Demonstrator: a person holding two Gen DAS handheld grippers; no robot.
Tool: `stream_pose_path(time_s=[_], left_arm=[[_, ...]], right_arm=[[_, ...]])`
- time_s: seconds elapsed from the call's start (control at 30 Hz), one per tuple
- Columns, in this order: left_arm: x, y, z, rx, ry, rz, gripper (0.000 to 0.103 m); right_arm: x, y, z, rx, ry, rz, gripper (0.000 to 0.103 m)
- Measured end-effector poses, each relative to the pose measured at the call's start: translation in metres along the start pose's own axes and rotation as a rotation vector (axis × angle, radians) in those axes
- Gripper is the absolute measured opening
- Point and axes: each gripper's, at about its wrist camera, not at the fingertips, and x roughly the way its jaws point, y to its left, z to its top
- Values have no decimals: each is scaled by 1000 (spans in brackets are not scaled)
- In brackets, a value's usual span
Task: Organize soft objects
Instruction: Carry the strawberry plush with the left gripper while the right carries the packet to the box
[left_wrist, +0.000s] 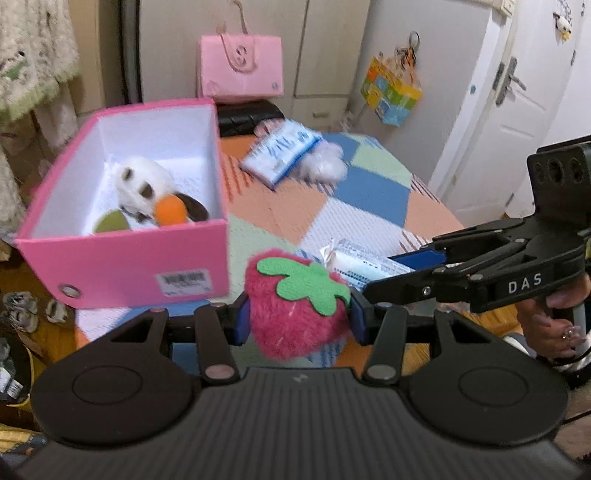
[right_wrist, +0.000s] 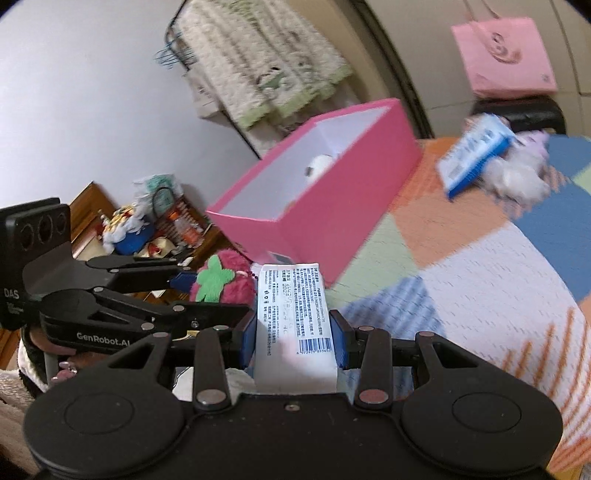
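Home bedroom: patchwork bedspread (left_wrist: 369, 192), wardrobe doors (left_wrist: 332, 48), fluffy clothes on hangers (right_wrist: 258, 62), pink bag (left_wrist: 242, 66).

A table covered with a patchwork cloth of orange, blue, pale green and white squares (left_wrist: 369, 192) carries an open pink cardboard box with a white inside (left_wrist: 122, 266) at its left corner. Toward the far edge a blue-and-white packet (left_wrist: 280, 151) lies flat on the cloth, with a fluffy white soft toy (left_wrist: 325, 164) touching its right side.
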Motion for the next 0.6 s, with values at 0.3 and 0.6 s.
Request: stream_pose_path(time_s=[0.3,0.6], left_arm=[[-38,32,30,-9,-142,63,49],[-20,77,78,-39,-185,86,49]], right_arm=[[23,35,52,-130,-9,38,45],[73,37,111,-195,-7,-4,45]])
